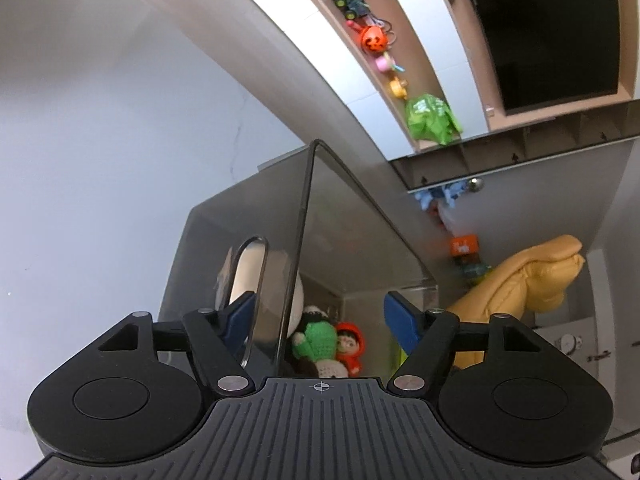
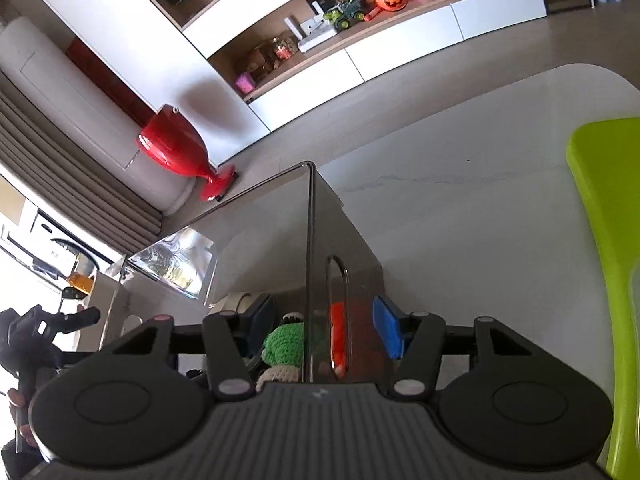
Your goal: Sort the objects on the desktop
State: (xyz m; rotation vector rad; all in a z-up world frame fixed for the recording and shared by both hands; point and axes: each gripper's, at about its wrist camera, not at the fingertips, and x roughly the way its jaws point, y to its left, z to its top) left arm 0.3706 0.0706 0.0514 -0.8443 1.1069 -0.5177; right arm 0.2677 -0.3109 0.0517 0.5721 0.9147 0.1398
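A clear plastic box [image 1: 352, 240] sits on the pale tabletop [image 2: 460, 208], and both tongs are at it from opposite ends. The left tongs [image 1: 318, 320] stand wide open astride one upright wall, with one blue pad close by the oval handle slot [image 1: 250, 296] and the other on the far side of that wall's edge; nothing is gripped. The right tongs [image 2: 326, 330] are likewise spread open across the opposite wall, the blue pad outside beside that wall's handle slot [image 2: 338, 312] and the darker pad inside, neither visibly pressing on the plastic. Inside the box, seen through its walls, lie a green knitted toy [image 1: 316, 340], a small doll in a red hood [image 1: 350, 346] and a cream-coloured soft toy [image 1: 248, 276]. The relation that matters is that each wall runs straight ahead between the pads, upright and nearly in line with each camera's forward axis, so a plain closing of either pair would pinch it. Both hands seem equally near, which suggests a two-handed lift of the box by its handled ends. A lime green tray [image 2: 600, 240] lies to the right on the table, apart from the box.
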